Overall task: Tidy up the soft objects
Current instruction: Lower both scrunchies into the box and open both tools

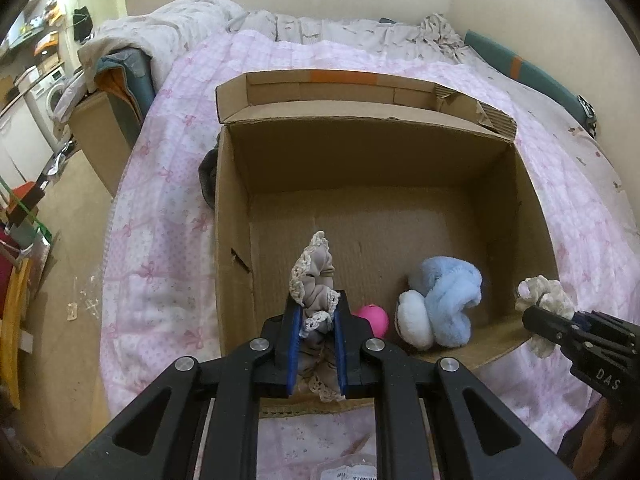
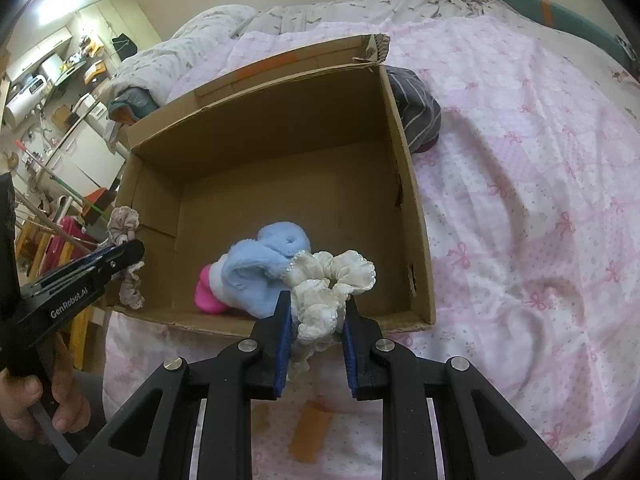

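An open cardboard box [image 1: 236, 208] [image 2: 416, 220] lies on a pink bow-print bedspread. Inside, near the front wall, rest a fluffy blue-and-white soft item [image 1: 444, 300] [image 2: 256, 272] and a pink soft ball [image 1: 374, 320] [image 2: 208, 292]. My left gripper [image 1: 316, 300] [image 2: 134, 250] is shut on a grey lace-trimmed scrunchie [image 1: 312, 280] [image 2: 122, 220], held over the box's front left part. My right gripper [image 2: 316, 300] [image 1: 528, 316] is shut on a cream ruffled scrunchie [image 2: 336, 280] [image 1: 548, 292], held above the box's front right corner.
A dark striped cloth [image 2: 416, 112] [image 1: 208, 176] lies against the box's outer wall. Crumpled bedding [image 1: 180, 28] is heaped at the head of the bed. A second cardboard box [image 1: 100, 140] stands beside the bed, with cluttered floor [image 1: 36, 216] beyond. A hand [image 2: 36, 408] grips the left tool's handle.
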